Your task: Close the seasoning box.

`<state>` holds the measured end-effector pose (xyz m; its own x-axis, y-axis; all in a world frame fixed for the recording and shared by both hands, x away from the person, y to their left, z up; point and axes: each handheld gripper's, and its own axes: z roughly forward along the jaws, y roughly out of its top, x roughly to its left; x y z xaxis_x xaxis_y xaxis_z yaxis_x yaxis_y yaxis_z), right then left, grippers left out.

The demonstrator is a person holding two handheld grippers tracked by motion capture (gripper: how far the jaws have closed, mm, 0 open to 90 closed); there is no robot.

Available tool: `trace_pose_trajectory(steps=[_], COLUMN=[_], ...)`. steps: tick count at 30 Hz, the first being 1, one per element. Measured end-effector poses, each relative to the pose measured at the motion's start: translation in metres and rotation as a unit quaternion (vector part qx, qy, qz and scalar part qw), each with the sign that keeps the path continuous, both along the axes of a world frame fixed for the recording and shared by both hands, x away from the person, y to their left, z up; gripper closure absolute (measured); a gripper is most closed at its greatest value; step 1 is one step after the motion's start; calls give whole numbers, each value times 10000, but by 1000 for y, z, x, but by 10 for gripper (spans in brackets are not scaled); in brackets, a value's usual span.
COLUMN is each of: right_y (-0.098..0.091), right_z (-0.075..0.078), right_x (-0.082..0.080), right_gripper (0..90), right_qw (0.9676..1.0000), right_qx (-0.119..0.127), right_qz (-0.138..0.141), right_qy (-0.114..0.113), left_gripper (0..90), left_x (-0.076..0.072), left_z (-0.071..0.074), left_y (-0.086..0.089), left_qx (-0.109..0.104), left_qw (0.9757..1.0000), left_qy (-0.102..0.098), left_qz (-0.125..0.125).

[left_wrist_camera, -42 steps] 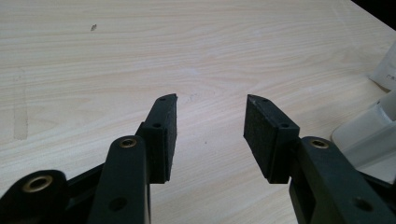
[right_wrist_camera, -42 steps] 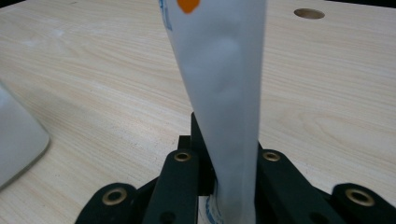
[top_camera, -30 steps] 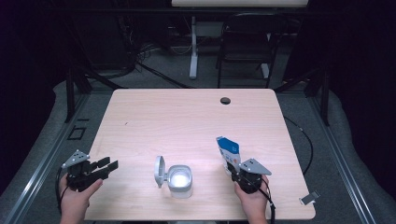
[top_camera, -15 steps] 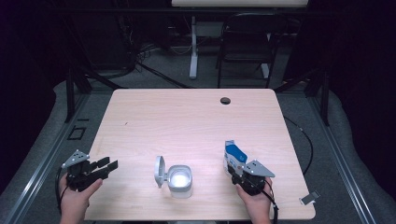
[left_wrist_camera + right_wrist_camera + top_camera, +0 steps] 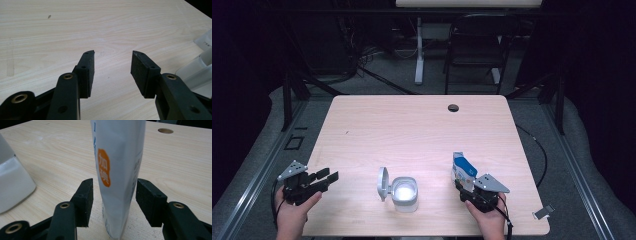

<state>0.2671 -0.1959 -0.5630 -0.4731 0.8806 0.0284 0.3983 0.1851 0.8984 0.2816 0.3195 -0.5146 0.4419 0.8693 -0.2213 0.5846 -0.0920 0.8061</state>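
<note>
A white and blue pouch [image 5: 463, 171] with an orange label stands upright on the wooden table [image 5: 412, 130] near its front right. My right gripper [image 5: 464, 187] sits just behind it. In the right gripper view the pouch [image 5: 117, 170] rises between the jaws of the right gripper [image 5: 114, 182]. Those jaws have just been opening and their pads no longer press on the pouch. My left gripper [image 5: 329, 175] rests at the front left corner; the left gripper [image 5: 113, 53] is open over bare wood with nothing between its jaws.
A white container [image 5: 404, 192] with its flip lid [image 5: 383, 182] raised stands at the front middle, between the two hands. It shows at the container's edge [image 5: 200, 67] and side [image 5: 12, 187]. A round hole [image 5: 453, 107] lies near the far edge. A chair [image 5: 472, 50] stands beyond the table.
The right hand brought the pouch a little nearer and rightward, set it down on the table, and its jaws came apart. The left hand stayed still.
</note>
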Motion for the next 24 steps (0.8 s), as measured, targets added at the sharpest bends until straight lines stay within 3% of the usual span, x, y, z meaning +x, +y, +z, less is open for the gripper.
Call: trace_pose_trajectory(steps=[24], right_y=[2], right_z=[3], right_x=[-16], right_gripper=[361], right_qw=[9998], right_qx=[-28], right_qz=[193], right_qy=[47], left_gripper=[545], left_x=[1], left_z=[-1], left_y=[5], left_qx=[-15], left_qw=[10000], left_qy=[29], left_qz=[75])
